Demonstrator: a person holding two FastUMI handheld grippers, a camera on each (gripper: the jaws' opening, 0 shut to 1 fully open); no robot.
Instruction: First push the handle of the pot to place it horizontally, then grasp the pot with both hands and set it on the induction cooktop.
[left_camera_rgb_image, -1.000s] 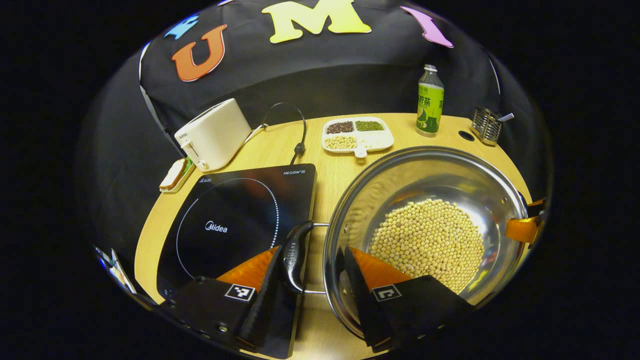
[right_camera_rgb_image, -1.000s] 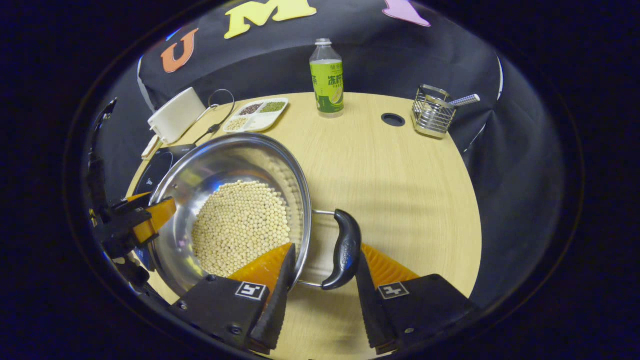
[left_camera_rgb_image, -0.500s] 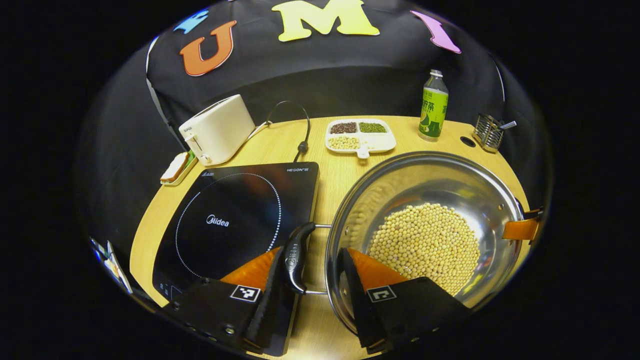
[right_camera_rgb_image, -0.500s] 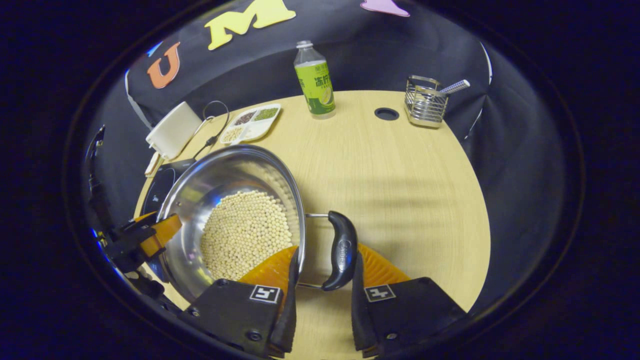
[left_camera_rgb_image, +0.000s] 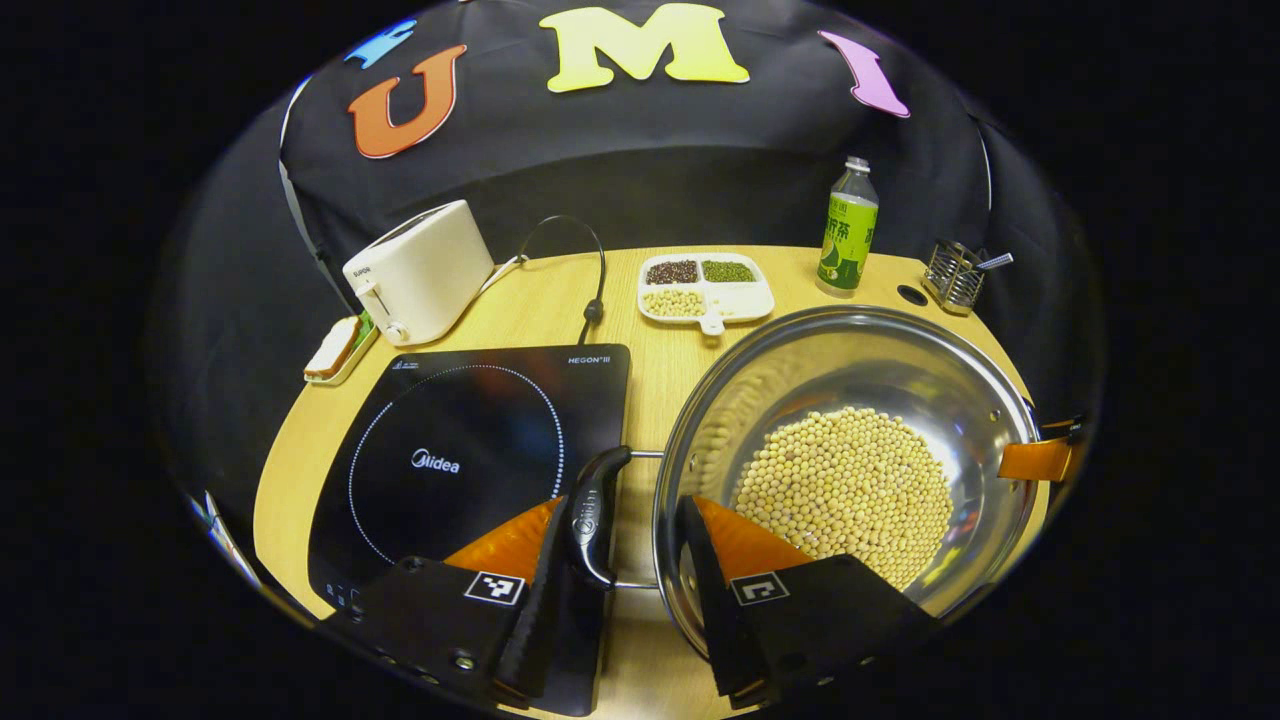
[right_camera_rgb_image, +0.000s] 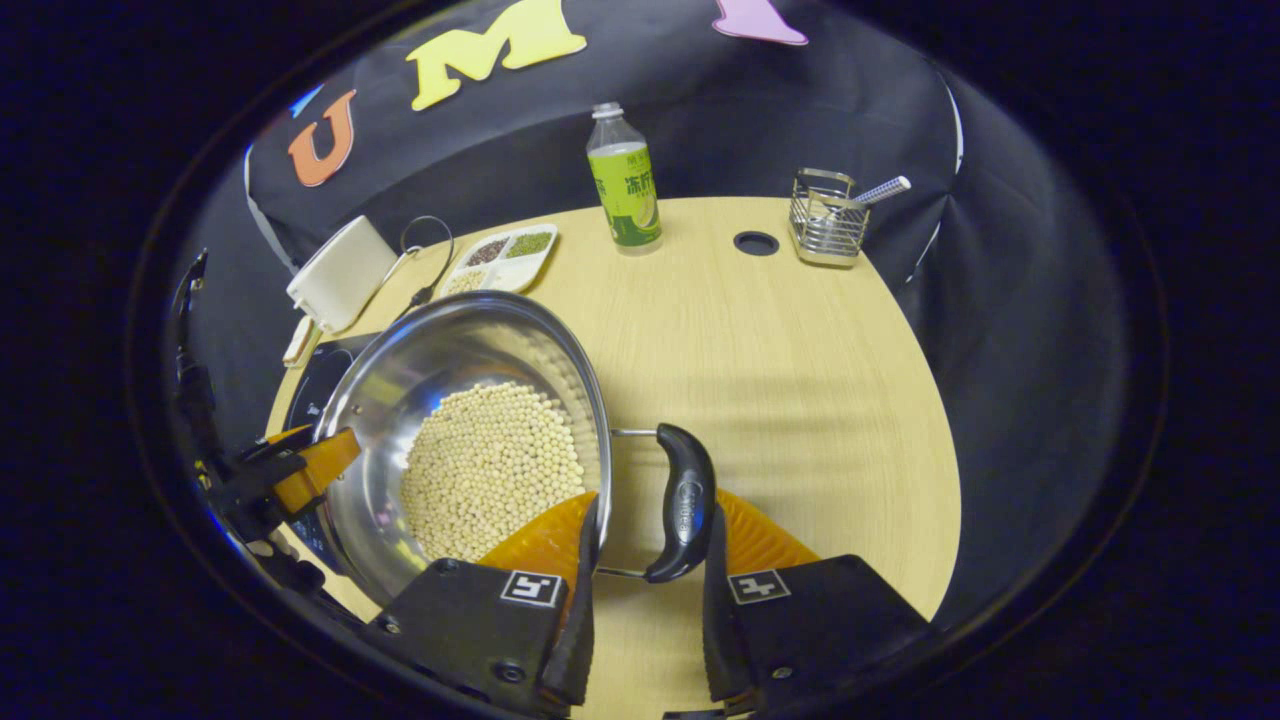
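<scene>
Steel pot (left_camera_rgb_image: 850, 440) was clamped at both side handles, rim included.
Both grippers should be raised level toward the cooktop (left_camera_rgb_image: 470, 450), so beans (left_camera_rgb_image: 845, 490) stayed in.

the induction cooktop (left_camera_rgb_image: 470, 450) reads "midea" at its centre and "hegon" at its far corner.

Steel pot of beans beside the induction cooktop

The round, shiny pot (left_camera_rgb_image: 850, 400) holds pale beans (left_camera_rgb_image: 845, 485) heaped in its bottom, with a black handle (left_camera_rgb_image: 592, 515) on each side. The flat black induction cooktop (left_camera_rgb_image: 470, 450), marked with a dotted ring, lies just left of it on the worktop (right_camera_rgb_image: 780, 370).
</scene>
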